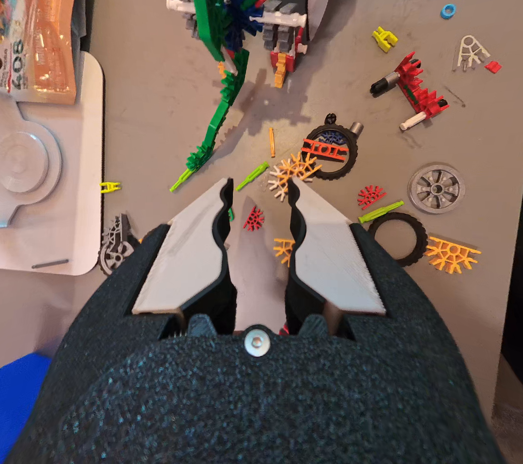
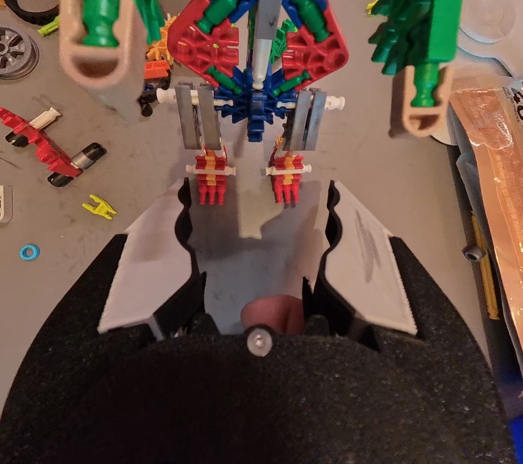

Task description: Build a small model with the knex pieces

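Construction-toy model (image 2: 256, 60), built of blue, red, green and grey pieces with white rods, stands on the grey table (image 1: 158, 99). The right gripper (image 2: 257, 187) hovers just in front of the model's two red-and-orange feet, jaws spread wide and empty. The left gripper (image 1: 260, 183) is well clear of the model, jaws parted and holding nothing, its tips above loose parts: a lime rod (image 1: 252, 176), a red snowflake connector (image 1: 254, 219), and white and orange connectors (image 1: 294, 171) touching one fingertip in the image. Beyond these, away from the model, lie a black tire (image 1: 397, 238), a grey wheel hub (image 1: 437, 188) and a red gear assembly (image 1: 413, 88). Containers: a clear plastic bag (image 1: 42, 17) of parts lies on a white tray (image 1: 87, 167) near the table edge; its contents are unclear. Open table lies between model and tray. Only the right wrist view shows tan clips (image 2: 93, 54) holding the model's green rods.
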Demonstrator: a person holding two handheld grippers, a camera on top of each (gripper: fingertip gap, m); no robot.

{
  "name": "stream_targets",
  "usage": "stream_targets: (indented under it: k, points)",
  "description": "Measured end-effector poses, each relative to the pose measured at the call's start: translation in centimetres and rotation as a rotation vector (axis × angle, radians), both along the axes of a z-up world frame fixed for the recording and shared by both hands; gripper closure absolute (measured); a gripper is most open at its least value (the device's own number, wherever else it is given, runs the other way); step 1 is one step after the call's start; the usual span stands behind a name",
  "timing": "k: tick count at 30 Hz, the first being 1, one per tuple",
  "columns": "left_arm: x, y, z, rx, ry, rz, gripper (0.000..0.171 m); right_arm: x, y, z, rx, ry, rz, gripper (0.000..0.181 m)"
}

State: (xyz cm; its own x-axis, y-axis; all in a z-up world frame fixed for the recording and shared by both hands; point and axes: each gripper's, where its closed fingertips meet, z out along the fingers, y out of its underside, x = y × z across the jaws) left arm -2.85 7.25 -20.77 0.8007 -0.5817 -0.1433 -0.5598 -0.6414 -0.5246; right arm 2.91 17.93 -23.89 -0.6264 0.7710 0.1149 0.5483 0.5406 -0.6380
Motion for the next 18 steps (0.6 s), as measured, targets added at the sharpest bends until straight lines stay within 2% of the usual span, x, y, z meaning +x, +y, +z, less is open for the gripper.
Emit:
stream_targets:
  k: [8, 18]
  points:
    - [0.1, -2.6, -0.8, 0.043, -0.026, 0.057, 0.137, 0.7, 0.1, 0.2, 0.016, -0.012, 0.012, 0.085]
    - [2.2, -9.6, -0.5, -0.137, 0.033, -0.168, 0.147, 1.1, 0.6, -0.1, 0.024, -0.031, 0.015, 0.085]
